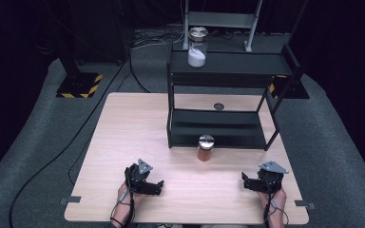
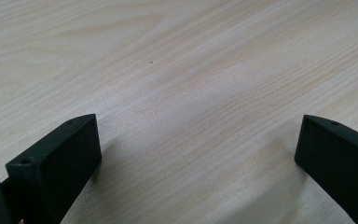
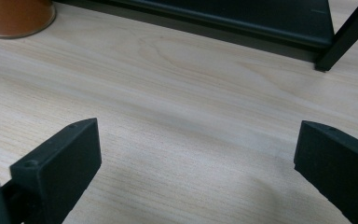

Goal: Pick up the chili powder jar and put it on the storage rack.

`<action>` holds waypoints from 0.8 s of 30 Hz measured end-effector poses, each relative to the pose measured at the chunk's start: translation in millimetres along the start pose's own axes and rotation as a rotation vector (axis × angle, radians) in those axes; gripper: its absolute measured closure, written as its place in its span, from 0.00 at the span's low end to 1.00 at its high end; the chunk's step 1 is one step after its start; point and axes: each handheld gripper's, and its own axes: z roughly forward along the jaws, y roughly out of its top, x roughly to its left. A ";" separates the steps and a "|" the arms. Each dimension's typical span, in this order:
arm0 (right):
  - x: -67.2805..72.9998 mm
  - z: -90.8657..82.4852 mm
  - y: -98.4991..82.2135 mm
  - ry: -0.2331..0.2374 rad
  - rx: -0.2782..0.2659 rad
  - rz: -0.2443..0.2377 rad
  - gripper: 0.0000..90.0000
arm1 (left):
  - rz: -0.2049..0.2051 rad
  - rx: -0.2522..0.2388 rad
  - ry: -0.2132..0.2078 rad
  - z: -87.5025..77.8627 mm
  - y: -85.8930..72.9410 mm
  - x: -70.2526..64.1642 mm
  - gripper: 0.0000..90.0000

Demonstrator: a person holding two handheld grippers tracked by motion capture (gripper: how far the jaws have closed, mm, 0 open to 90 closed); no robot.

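Both grippers, left (image 2: 198, 140) and right (image 3: 198, 140), spread wide over pale wood-grain table (image 1: 123, 142).

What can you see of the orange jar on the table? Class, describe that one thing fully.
The orange jar is a small clear container, glass or plastic by its look, filled with orange-brown contents and closed with a shiny silver lid. It stands upright on the wooden table, just in front of the black shelf rack's lower tier; whether it touches the rack cannot be told. Neither hand-held gripper touches it. The right gripper view shows its rounded base resting flat on the wood.
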 end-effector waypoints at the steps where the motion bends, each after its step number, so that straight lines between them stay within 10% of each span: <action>1: -0.8 -0.9 0.5 0.002 -0.001 0.004 0.00 | -0.001 -0.005 0.001 -0.1 -1.3 -0.2 0.00; 24: 25.8 7.8 61.1 0.206 -0.030 -0.139 0.00 | 0.000 -0.004 0.002 0.4 -0.9 -0.2 0.00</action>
